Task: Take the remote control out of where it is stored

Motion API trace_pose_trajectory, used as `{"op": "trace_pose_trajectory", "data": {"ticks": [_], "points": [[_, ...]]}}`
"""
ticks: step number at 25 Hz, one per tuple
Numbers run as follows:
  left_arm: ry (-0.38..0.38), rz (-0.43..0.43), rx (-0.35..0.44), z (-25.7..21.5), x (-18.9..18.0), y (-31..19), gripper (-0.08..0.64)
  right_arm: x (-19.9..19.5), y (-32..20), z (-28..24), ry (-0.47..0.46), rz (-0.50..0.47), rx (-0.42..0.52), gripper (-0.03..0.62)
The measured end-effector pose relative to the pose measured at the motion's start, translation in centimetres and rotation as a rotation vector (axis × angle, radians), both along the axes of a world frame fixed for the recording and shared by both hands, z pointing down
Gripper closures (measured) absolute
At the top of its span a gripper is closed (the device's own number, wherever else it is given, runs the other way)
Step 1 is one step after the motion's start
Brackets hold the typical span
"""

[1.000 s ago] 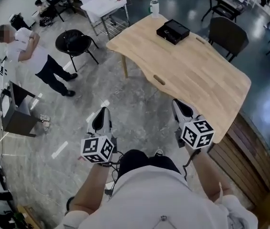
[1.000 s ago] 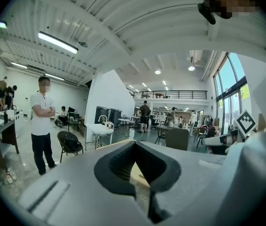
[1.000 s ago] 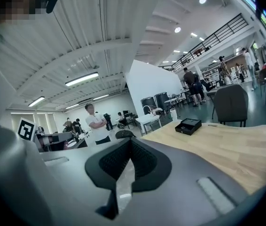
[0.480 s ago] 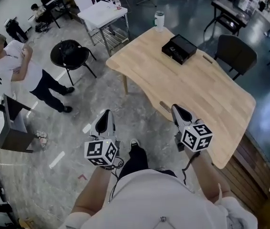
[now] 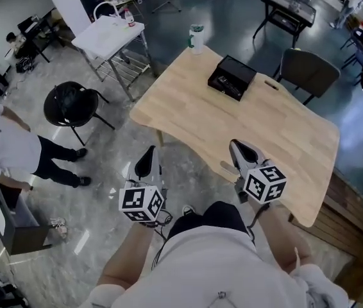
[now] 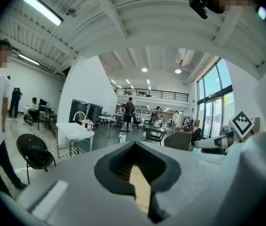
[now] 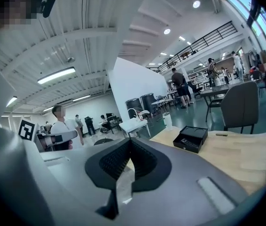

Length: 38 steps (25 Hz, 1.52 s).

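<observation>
Left gripper [image 5: 145, 159] and right gripper [image 5: 240, 151] both closed, empty, near table [image 5: 278, 130] edge. Remote [image 5: 226, 85] in box [image 5: 232, 77], far side.

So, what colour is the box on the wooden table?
The box is black; the head view shows it best.

Bright, even light comes from tall windows [image 6: 213, 102] and ceiling strip lamps [image 6: 41, 7]. Both gripper views bend strongly at the edges, with black corners; shadows are soft.
</observation>
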State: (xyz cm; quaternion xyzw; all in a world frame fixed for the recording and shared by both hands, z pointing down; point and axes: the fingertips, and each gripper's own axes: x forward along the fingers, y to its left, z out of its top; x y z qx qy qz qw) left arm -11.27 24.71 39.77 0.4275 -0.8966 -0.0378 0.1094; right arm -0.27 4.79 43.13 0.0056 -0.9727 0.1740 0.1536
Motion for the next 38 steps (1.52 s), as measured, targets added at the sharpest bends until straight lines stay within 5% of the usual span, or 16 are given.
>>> {"op": "trace_pose_trajectory", "data": {"ticks": [17, 26, 29, 38], "points": [[0.067, 0.196, -0.078, 3.3, -17.1, -18.3, 0.56, -16.0, -14.7, 3.3, -0.003, 0.127, -0.062, 0.568], [0.056, 0.392, -0.194, 7.1, -22.5, -30.3, 0.56, -19.4, -21.8, 5.5, 0.028, 0.237, -0.119, 0.568], [-0.005, 0.531, -0.264, 9.4, -23.9, -35.5, 0.56, -18.8, -24.3, 6.2, 0.055, 0.335, -0.12, 0.568], [-0.418, 1.008, -0.644, 22.0, -25.3, -48.2, 0.56, -15.2, -27.7, 7.5, 0.111, 0.612, -0.154, 0.568]]}}
